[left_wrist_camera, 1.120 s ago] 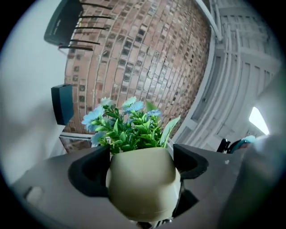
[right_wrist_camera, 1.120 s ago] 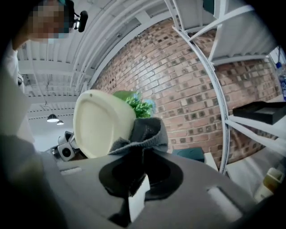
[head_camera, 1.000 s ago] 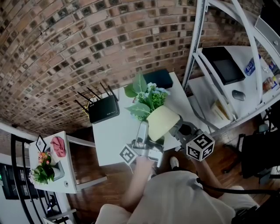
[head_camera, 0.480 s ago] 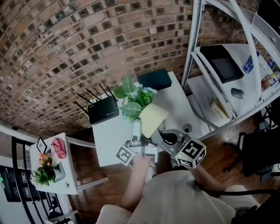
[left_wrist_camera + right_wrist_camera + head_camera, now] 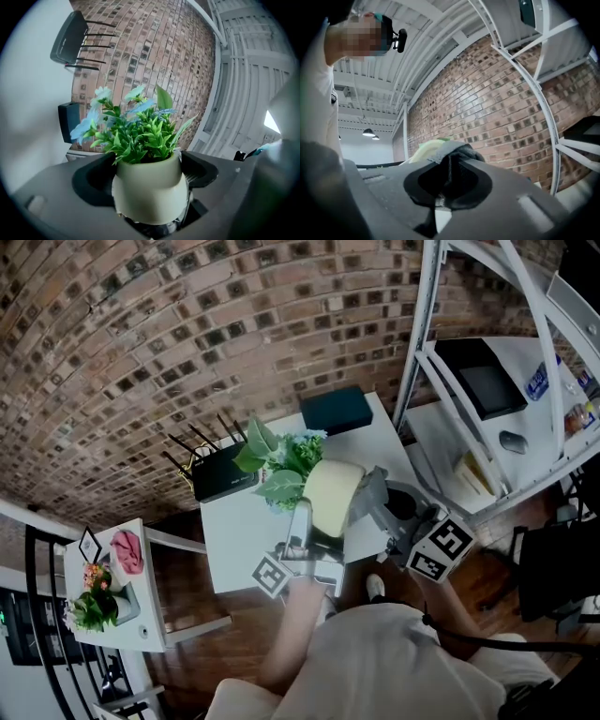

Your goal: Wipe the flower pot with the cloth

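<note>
flower pot [image 5: 333, 496] | holds leafy plant [image 5: 140, 136] | clamped in left gripper [image 5: 149, 176]

Beige shirt [image 5: 403, 662], black cable [image 5: 478, 649], dark grey left tongs [image 5: 149, 177], black-and-white marker cubes [image 5: 441, 547]

This is looking like an office-type workroom: a red-brown brick wall [image 5: 187, 334] is standing behind a white square table [image 5: 234, 540] bearing a black plastic router with antennas [image 5: 223, 476]. A white metal rack [image 5: 422, 324] is holding a dark flat screen [image 5: 483, 382] and a grey computer mouse [image 5: 512, 442], above brown wooden flooring [image 5: 187, 648].
</note>
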### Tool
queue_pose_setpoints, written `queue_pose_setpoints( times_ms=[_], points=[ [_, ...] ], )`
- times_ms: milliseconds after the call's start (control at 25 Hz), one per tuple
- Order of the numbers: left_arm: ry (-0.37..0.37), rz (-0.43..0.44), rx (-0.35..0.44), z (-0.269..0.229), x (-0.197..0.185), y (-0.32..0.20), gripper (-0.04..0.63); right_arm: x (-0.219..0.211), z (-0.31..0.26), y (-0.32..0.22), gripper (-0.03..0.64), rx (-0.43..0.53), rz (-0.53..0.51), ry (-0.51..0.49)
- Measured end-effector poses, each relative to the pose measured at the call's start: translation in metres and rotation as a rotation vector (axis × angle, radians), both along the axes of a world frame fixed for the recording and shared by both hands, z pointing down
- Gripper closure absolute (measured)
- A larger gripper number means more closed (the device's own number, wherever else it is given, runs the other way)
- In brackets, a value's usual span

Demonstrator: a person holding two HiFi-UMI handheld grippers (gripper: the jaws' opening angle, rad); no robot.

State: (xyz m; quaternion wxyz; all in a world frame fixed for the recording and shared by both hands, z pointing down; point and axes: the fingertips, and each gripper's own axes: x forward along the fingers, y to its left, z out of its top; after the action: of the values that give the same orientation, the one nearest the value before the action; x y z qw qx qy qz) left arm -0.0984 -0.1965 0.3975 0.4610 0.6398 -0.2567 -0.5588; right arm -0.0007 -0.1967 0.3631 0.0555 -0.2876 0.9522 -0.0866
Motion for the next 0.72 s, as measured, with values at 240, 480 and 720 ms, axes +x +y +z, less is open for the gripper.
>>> queue_pose_setpoints(
  times_ms=[240, 480, 720],
  points=[
    [0.136, 0.028, -0.033, 0.003, 0.001, 0.001, 0.137, -0.001, 0.022, 0.006, 0.614, -0.045, 0.0, 0.028],
    [0.144, -0.029, -0.087, 0.016, -0.013, -0.004, 0.14, -0.022, 0.04, 0.034, 0.614, -0.07, -0.103, 0.087],
    [0.061, -0.054, -0.066, 0.015, -0.016, -0.002, 0.143, -0.032, 0.04, 0.046, 0.614, -0.047, -0.145, 0.151]
  ],
)
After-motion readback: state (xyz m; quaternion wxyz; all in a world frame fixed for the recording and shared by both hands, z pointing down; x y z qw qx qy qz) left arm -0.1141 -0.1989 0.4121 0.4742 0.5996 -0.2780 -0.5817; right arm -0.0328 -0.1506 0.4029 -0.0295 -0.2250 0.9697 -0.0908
